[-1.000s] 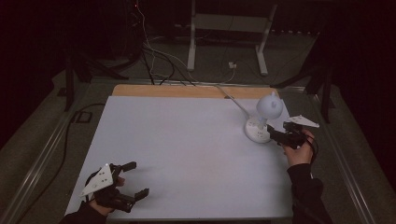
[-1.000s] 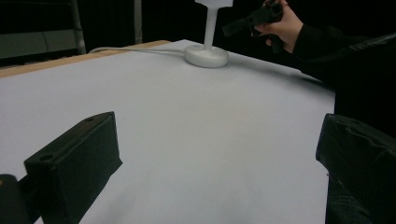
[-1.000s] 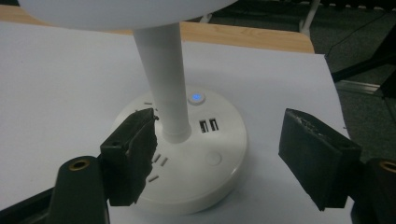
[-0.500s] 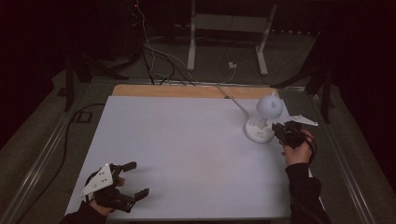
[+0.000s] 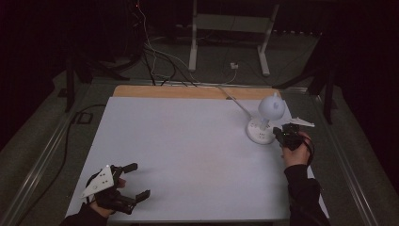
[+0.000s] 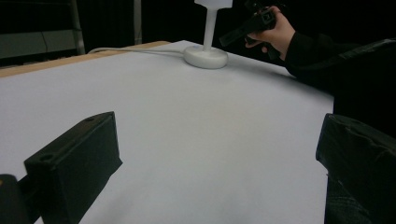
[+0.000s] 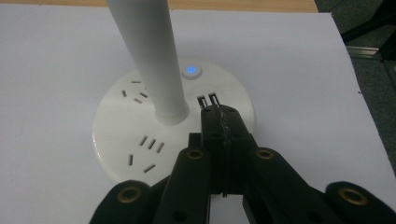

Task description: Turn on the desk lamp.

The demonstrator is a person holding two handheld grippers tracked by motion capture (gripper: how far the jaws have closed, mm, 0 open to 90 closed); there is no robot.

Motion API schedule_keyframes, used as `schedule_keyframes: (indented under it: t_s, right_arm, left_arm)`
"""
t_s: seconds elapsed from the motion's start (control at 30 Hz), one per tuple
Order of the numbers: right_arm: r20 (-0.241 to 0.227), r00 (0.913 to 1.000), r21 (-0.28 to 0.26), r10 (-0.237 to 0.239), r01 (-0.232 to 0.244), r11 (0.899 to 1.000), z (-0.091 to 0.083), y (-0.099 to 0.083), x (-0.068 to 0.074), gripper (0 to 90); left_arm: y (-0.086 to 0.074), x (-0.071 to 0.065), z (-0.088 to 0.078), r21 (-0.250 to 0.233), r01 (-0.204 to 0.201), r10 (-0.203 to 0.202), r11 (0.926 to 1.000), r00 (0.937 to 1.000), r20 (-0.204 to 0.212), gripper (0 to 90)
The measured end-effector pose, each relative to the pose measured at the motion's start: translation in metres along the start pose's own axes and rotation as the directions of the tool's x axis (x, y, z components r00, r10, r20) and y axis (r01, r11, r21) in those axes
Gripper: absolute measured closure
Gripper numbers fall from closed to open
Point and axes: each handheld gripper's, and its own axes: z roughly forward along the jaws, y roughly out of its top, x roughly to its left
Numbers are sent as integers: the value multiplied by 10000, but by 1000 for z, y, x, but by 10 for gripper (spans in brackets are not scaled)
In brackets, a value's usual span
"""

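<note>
A: Right claw [image 7: 219,122] is pinched closed, empty, tips over the lamp base [image 7: 140,144], just short of its lit button [image 7: 192,71].

B: Risk? A skewed jab misses, tipping the lamp. Left claw [image 5: 135,181] gapes open, far off on the table [image 5: 188,141].

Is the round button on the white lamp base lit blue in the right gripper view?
Yes, the round button glows blue on the white lamp base.

A dim lab: white table [image 5: 188,155], trailing cables [image 5: 155,56] (floor), metal stand legs [image 5: 230,42].
</note>
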Motion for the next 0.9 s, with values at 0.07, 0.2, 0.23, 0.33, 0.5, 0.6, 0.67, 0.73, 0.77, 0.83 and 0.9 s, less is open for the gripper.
schedule_keyframes:
  t_s: [0.07, 0.2, 0.23, 0.33, 0.5, 0.6, 0.67, 0.73, 0.77, 0.83, 0.9]
  right_arm:
    - [80, 10000, 52, 16, -17, 10000, 3, -1, 0, 900]
    - [133, 9999, 38, 56, -56, 10000, 7, -3, 0, 900]
    - [167, 9999, 29, 25, -25, 10000, 7, -4, 1, 900]
    - [194, 9998, -6, 68, -68, 10000, 9, -4, 1, 900]
    - [225, 9997, -60, 111, -109, 9999, 10, -4, 1, 900]
    - [229, 9996, -8, 152, -151, 9999, 12, -4, 0, 900]
    - [232, 9996, -33, 150, -149, 9999, 12, -4, 1, 900]
    - [252, 9996, -16, 141, -140, 9999, 13, -5, 1, 900]
    - [259, 9996, -19, 109, -108, 9999, 14, -5, 2, 900]
    - [259, 9996, -29, 105, -104, 9999, 14, -5, 2, 900]
    - [266, 9996, -23, 127, -126, 9999, 14, -5, 2, 900]
  left_arm:
    - [0, 0, 0, 20, -9, 9, 10000, 10000, 0, 3]
    - [0, 0, 0, 16, -5, 5, 10000, 10000, 17, 3]
    - [0, 0, 0, 16, -5, 5, 10000, 10000, 17, 3]
    - [0, 0, 0, 10, 8, -8, 10000, 10000, 14, 3]
    - [0, 0, 0, 16, 28, -28, 10000, 10000, 14, 3]
    - [0, 0, 0, 9, 31, -32, 10000, 10000, 22, 3]
    - [0, 0, 0, 1, 49, -49, 10000, 10000, 19, 3]
    - [0, 0, 0, -3, 44, -44, 10000, 10000, 19, 3]
    - [0, 0, 0, -10, 38, -38, 10000, 10000, 19, 3]
    - [0, 0, 0, -15, 50, -50, 10000, 10000, 20, 3]
    - [0, 0, 0, -18, 57, -57, 10000, 10000, 23, 3]
